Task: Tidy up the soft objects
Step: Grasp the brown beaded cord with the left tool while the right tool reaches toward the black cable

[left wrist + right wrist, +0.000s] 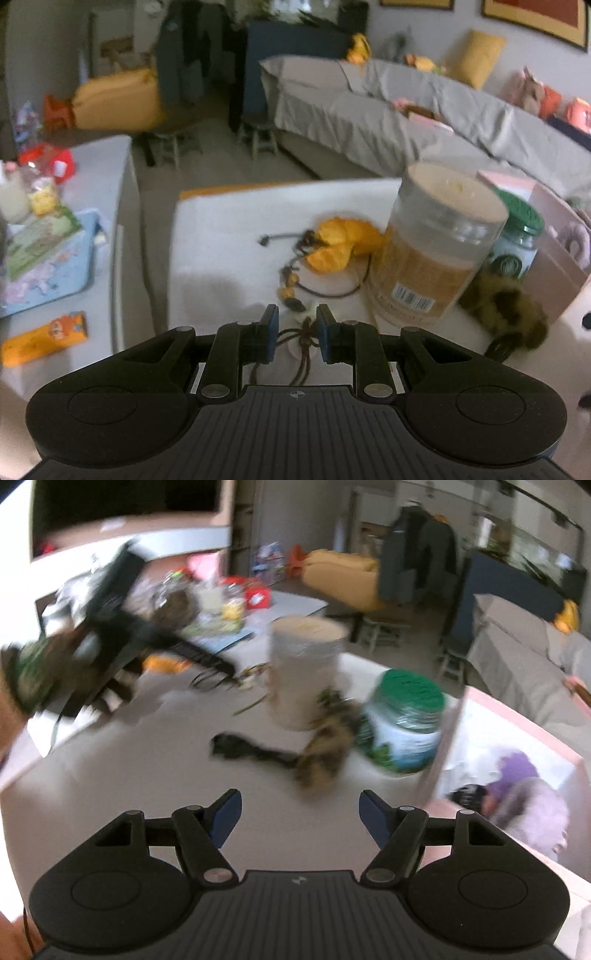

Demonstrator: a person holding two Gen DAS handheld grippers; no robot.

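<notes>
Soft things on a white counter (221, 236), one cord in the left fingers.

From largest down: a tall clear plastic jar with a cream lid (436, 247) stands beside a green-lidded jar (404, 723); a mottled brown furry scrunchie (321, 746) lies touching both, blurred; a yellow fabric charm on brown cords (340, 243) lies behind. The left gripper (295, 325) seems narrowly closed on those cords; the right gripper (299, 808) hangs wide apart above the counter.
</notes>
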